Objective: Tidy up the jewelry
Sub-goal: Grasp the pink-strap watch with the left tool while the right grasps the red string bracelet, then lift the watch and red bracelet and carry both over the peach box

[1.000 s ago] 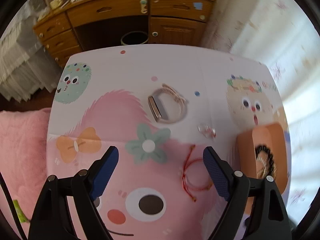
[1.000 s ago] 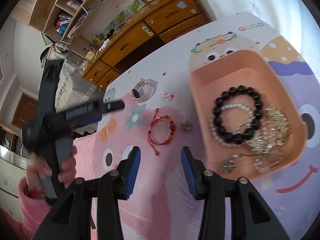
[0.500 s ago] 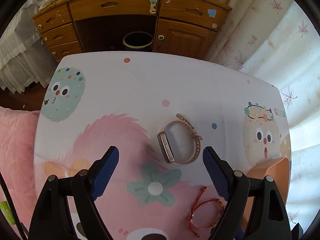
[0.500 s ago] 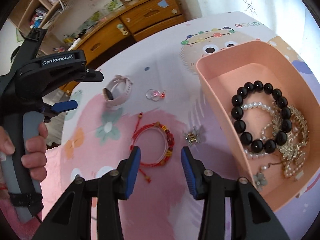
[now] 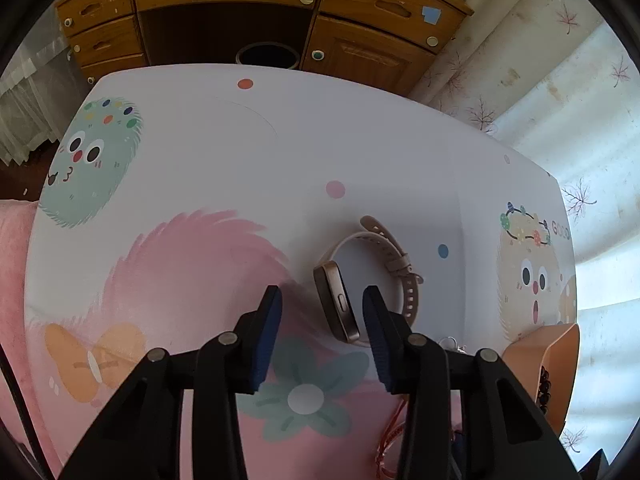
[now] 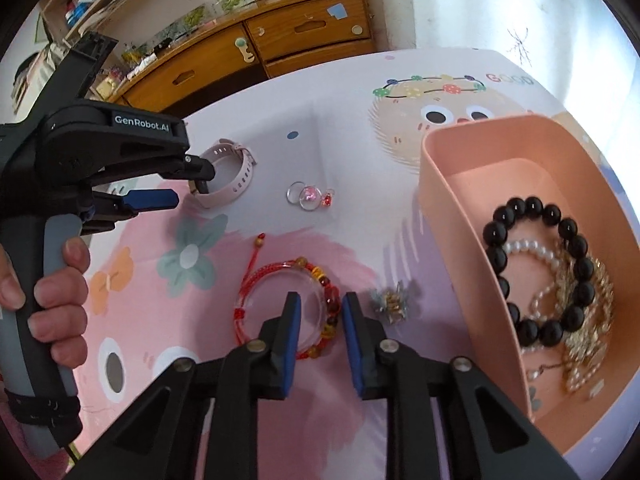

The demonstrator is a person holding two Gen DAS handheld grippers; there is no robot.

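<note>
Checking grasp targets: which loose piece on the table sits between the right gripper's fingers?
The red cord bracelet with amber beads; its beaded side lies between them.

- Left gripper (image 5: 322, 316): jaws apart with a moderate gap, blue pads (image 5: 268, 332) facing each other, pointing forward and down.
- Left hand (image 6: 48, 304): at the scene's left, fingers wrapped round the grey handle, holding the gripper level.
- Right gripper (image 6: 318, 334): near, jaws narrowly parted, pads (image 6: 292, 338) close together and tilted downward.

Home bedroom: wooden dresser (image 5: 224, 12), curtains (image 5: 560, 92).
</note>
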